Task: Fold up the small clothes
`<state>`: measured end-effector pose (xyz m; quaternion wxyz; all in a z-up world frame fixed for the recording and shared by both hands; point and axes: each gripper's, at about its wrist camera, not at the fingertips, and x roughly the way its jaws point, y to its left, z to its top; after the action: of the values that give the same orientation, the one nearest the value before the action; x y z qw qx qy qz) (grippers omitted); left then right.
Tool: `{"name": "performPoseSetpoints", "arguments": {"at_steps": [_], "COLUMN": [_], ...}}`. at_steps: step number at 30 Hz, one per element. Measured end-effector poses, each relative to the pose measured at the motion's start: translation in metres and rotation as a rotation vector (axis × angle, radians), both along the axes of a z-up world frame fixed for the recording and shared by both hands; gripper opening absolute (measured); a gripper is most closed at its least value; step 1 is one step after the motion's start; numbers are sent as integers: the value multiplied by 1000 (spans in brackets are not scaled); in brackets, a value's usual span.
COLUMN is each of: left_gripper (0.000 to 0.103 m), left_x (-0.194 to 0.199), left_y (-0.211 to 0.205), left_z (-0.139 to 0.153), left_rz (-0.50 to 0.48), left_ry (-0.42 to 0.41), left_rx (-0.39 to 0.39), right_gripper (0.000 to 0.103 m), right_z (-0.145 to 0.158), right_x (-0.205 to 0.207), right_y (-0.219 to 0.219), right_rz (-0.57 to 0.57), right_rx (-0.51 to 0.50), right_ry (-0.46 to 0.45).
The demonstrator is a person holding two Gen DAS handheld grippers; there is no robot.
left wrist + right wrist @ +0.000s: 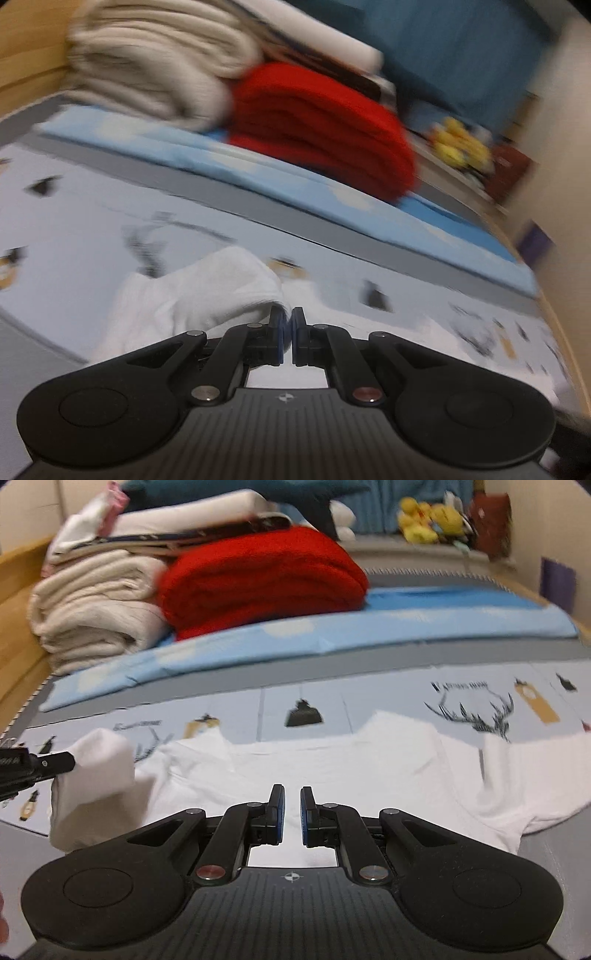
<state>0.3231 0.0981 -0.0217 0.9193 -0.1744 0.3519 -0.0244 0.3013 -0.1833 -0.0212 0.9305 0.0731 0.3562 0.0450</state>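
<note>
The white T-shirt [314,775] lies spread flat on the printed sheet [369,701], in front of the red blanket [258,579]. One sleeve [96,771] is lifted off the sheet, pinched by the left gripper [287,326], whose jaws are nearly together on the cloth. The right gripper [291,818] hovers over the shirt's middle with jaws slightly apart, holding nothing. The grip looks shallow, so the sleeve could slip free mid-fold. With the body unpinned, a pull could also drag the whole shirt askew.
</note>
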Motion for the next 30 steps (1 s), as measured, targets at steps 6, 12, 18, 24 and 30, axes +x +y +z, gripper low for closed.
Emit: {"name": "performPoseSetpoints", "arguments": {"at_steps": [6,12,18,24,30], "left_gripper": [36,38,38,38,6], "left_x": [21,37,41,40,38], "left_y": [-29,51,69,49,37], "left_z": [-26,-42,-82,-101,-110], "left_rz": [-250,114,141,44,0], "left_ry": [110,184,399,447,465], "left_rx": [-187,-244,-248,-238,-196], "right_gripper": [9,9,9,10,20], "right_z": [-17,-25,-25,-29,-34], "right_x": [23,31,29,24,23], "right_y": [-16,-14,14,46,64], "right_rz": [-57,-46,85,236,340], "right_rx": [17,81,88,63,64], "right_ry": [71,129,139,158,183]}}
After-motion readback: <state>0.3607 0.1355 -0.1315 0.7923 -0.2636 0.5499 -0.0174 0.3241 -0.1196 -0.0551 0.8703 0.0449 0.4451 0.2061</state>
